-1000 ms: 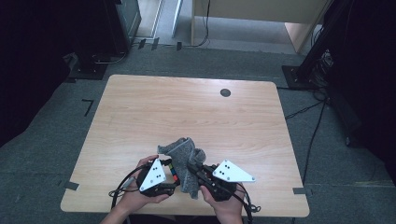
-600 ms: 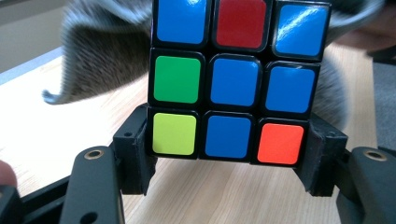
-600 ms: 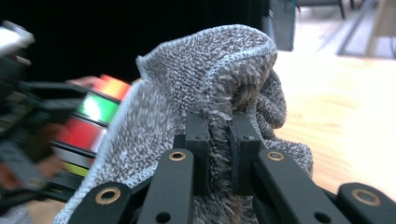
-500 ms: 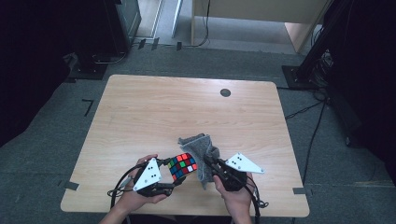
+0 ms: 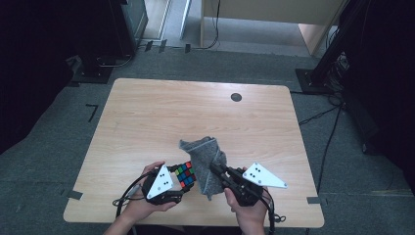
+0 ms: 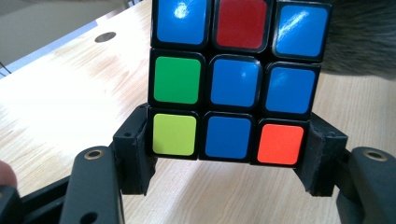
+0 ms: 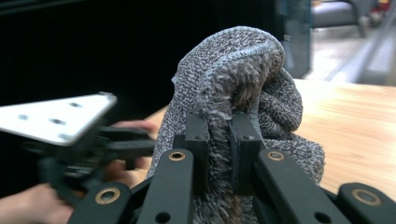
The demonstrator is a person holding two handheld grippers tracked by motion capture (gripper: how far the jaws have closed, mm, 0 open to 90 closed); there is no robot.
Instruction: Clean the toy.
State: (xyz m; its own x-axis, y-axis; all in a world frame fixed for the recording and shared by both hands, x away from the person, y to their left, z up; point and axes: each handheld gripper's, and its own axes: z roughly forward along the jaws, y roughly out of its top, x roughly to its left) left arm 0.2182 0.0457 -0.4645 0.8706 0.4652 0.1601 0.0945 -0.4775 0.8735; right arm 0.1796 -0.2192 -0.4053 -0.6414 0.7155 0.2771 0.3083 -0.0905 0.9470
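Note:
A scrambled Rubik's cube point(image 5: 184, 174) is held just above the table's near edge, with my left gripper point(image 5: 182, 185) shut on its lower layer. In the left gripper view the cube point(image 6: 233, 79) shows a mostly blue face, and the two jaws of the left gripper point(image 6: 229, 161) press on its bottom row from both sides. A grey knitted cloth point(image 5: 205, 159) lies bunched just right of the cube. My right gripper point(image 5: 216, 170) is shut on a fold of it. In the right gripper view the cloth point(image 7: 233, 70) rises out of the right gripper point(image 7: 218, 135), its pads squeezed on the fabric.
The light wooden table point(image 5: 147, 112) has a small black round grommet point(image 5: 236, 97) near its far edge. Dark stands and cables sit on the grey floor around it. The person's hands come in over the near edge.
The cloth lay over the cube a second ago. My right gripper has drawn it off to the right, and the cube's coloured faces now show. The left hand has stayed put.

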